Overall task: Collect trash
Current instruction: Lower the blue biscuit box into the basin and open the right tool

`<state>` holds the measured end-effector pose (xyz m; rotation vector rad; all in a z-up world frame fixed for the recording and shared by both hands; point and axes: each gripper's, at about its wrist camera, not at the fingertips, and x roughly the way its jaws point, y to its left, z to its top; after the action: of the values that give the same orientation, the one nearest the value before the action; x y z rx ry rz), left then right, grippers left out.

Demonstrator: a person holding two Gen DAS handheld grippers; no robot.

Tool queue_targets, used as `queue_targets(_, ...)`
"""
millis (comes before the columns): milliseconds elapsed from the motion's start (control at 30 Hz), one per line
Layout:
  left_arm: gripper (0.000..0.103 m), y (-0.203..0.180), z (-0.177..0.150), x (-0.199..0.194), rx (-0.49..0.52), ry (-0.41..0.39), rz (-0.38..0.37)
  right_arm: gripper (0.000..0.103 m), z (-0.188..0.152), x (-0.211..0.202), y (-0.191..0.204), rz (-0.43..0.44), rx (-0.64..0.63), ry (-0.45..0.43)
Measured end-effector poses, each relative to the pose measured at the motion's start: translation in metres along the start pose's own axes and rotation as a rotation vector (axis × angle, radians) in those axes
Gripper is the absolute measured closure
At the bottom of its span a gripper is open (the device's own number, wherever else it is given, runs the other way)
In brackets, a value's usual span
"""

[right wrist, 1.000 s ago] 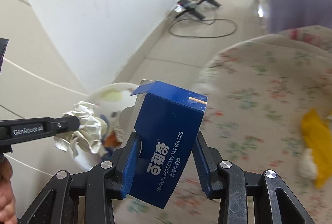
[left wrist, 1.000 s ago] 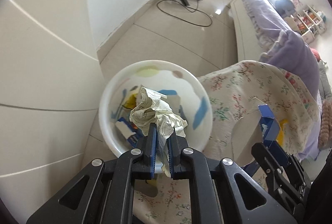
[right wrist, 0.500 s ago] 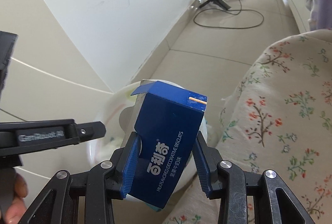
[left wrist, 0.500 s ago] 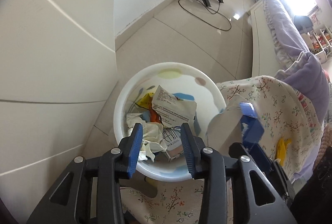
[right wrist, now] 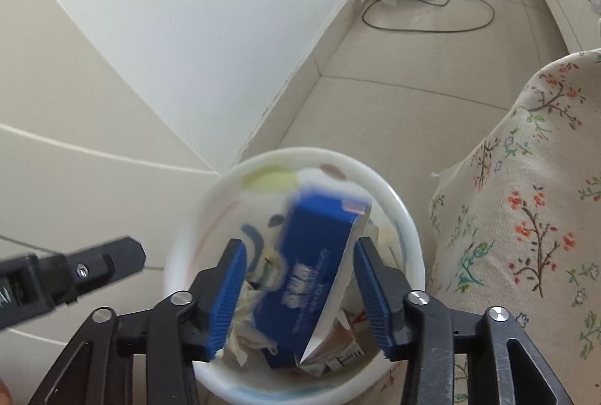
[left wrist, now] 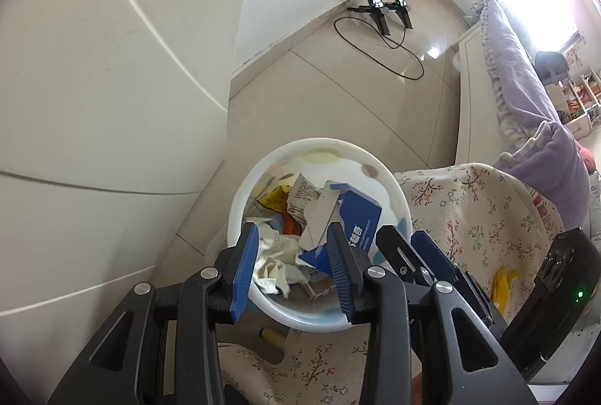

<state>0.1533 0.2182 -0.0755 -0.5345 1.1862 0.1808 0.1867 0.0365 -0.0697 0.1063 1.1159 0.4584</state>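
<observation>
A white round bin (left wrist: 240, 206) (right wrist: 409, 217) stands on the floor beside the flowered table edge. It holds crumpled paper (left wrist: 274, 255), wrappers and a blue biscuit box (left wrist: 357, 217). In the right wrist view the blue box (right wrist: 315, 255) is blurred, loose between the spread fingers and inside the bin. My right gripper (right wrist: 300, 292) is open over the bin. My left gripper (left wrist: 293, 266) is open and empty over the bin's near rim. The right gripper (left wrist: 413, 255) also shows at the bin's right in the left wrist view.
A flowered cloth (left wrist: 469, 217) (right wrist: 544, 217) covers the surface to the right, with a yellow scrap (left wrist: 503, 281) on it. White cabinet panels (left wrist: 94, 104) stand left. Black stands and a cable (left wrist: 383, 14) lie on the tiled floor beyond. A bed (left wrist: 518, 74) is at the far right.
My left gripper opened and dropped the crumpled paper into the bin. My right gripper moved over the bin, opened and let go of the blue box, which now lies in the bin.
</observation>
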Motion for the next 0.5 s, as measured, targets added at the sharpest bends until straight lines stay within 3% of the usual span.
queue_targets(300, 0.063, -0.016, -0.004, -0.001, 0.049, -0.003, -0.003, 0.048, -0.005, -0.016, -0.018, 0.006, 0.025, -0.002)
queue_targets(500, 0.063, -0.047, -0.014, -0.002, 0.111, 0.007, -0.042, 0.048, -0.015, -0.063, -0.038, -0.044, 0.016, -0.041)
